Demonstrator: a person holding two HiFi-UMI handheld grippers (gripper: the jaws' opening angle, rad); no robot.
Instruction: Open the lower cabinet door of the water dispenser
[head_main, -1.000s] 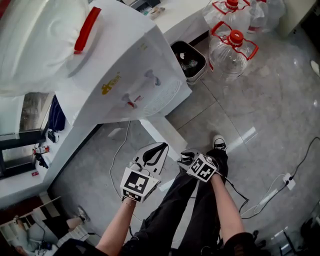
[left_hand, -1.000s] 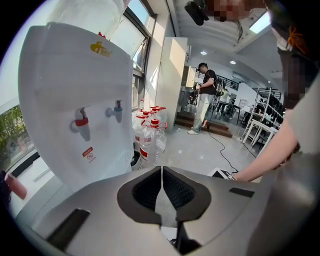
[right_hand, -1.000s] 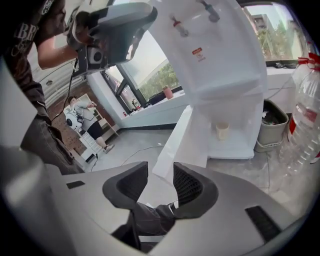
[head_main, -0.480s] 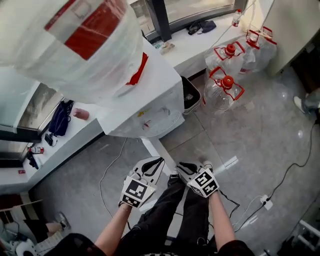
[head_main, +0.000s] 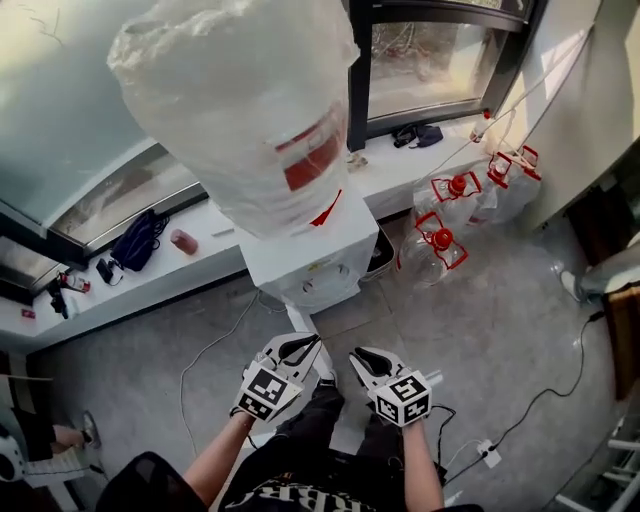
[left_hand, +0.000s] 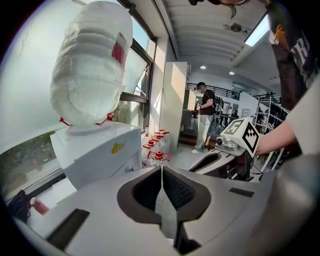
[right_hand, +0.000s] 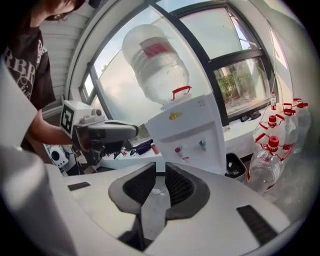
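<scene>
- The left gripper (head_main: 305, 345) is clenched on nothing. Its jaws meet pad to pad with only air ahead of them. It is held out at about waist height, well back from the machine, so I'd call it idle rather than working.
- The dispenser (head_main: 318, 262) stands ahead of both pairs of jaws and about midway between them, with its big upturned bottle (head_main: 240, 110) above them. Neither gripper touches it.
- What I take for the door (head_main: 298, 320) is a white panel jutting from the foot of the dispenser towards the person, below and just ahead of the jaws. It looks swung open, which would explain why both grippers hang clear of it. From this high I can't be sure, and in the right gripper view the gripper's own body hides the lower front.
- The right gripper (head_main: 362, 358) sits just beside the left one. Its jaws are closing, with a narrow gap left and nothing in it, and they point towards the tap face.
- Spare bottles (head_main: 436, 255) stand on the floor (head_main: 500, 350), ahead and to the right of the right jaws. They are well apart from the jaws and, I'd judge, out of the door's swing.
</scene>
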